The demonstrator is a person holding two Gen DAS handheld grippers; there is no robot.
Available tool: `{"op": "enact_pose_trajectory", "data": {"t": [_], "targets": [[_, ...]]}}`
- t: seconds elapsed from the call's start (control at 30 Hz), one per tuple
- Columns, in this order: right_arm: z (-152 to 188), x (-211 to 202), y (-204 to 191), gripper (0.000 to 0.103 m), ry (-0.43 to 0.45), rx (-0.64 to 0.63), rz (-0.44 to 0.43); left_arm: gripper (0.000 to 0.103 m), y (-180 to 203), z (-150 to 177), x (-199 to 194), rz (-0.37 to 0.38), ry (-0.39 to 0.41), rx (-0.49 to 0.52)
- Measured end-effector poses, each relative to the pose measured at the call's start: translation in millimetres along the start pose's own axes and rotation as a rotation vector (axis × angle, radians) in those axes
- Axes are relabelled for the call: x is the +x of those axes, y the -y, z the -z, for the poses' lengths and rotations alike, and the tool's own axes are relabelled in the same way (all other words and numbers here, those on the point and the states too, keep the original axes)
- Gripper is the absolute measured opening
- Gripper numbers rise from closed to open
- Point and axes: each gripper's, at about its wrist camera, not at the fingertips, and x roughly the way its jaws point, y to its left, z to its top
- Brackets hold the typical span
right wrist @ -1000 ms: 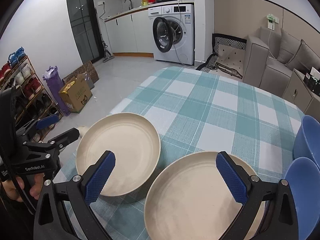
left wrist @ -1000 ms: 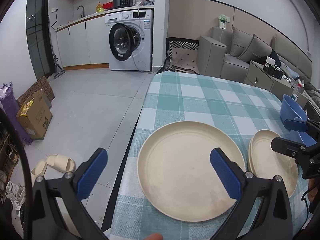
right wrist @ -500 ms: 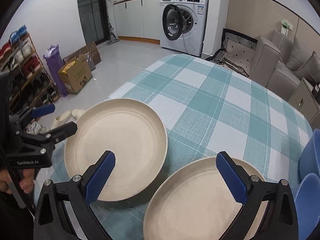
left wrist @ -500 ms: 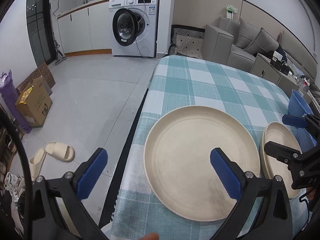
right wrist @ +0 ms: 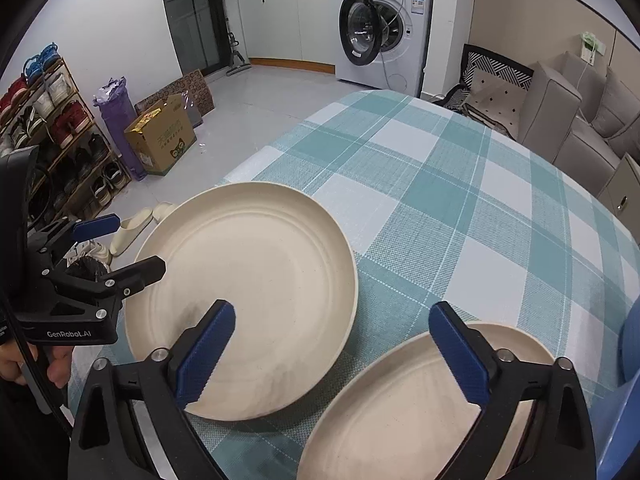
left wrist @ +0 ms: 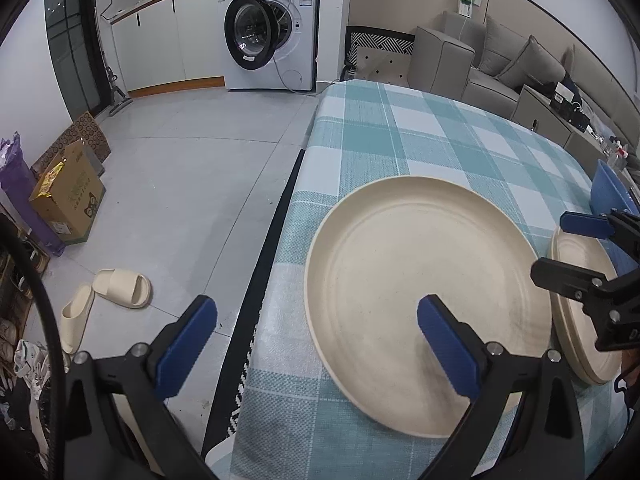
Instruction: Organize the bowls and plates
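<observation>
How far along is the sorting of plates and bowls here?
Done: nothing looks stacked. In hand: nothing; the left tongs stand open at the large plate, the right tongs, closing, hold nothing above the second plate. Left: both plates and the blue bowls.

A teal and white checked tablecloth point(left wrist: 420, 148) covers the table. On the grey floor to its left lie two cream slippers point(left wrist: 120, 286), with a cardboard box point(left wrist: 66, 196) and a purple bag point(left wrist: 18, 184) farther left. A shoe rack point(right wrist: 48, 120) stands against the left wall. At the far wall a white washing machine point(left wrist: 268, 32) has its door open; a grey sofa point(left wrist: 480, 60) sits far right.
</observation>
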Motion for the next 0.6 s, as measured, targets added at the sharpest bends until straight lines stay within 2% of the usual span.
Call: {"op": "enact_pose_trajectory", "data": {"t": [0.07, 0.2, 0.23, 0.5, 0.6], "targets": [[-0.3, 5.2, -0.9, 0.087, -0.013, -0.006, -0.002, 0.101, -1.8, 0.0, 1.2, -0.004, -0.004, -0.002], [0.6, 12.0, -1.8, 0.085, -0.016, -0.009, 0.004, 0.101, -4.1, 0.7, 5.0, -0.009, -0.017, -0.006], [0.9, 13.7, -1.5, 0.082, -0.019, -0.006, 0.001, 0.100, -4.6, 1.0, 5.2, -0.005, -0.018, -0.007], [4.6, 20.4, -6.0, 0.074, -0.040, -0.015, -0.004, 0.084, -4.0, 4.2, 10.8, -0.002, -0.039, 0.006], [5.1, 22.2, -7.7, 0.071, -0.041, -0.020, -0.006, 0.070, -0.5, 5.7, 11.8, 0.013, -0.057, 0.028]]}}
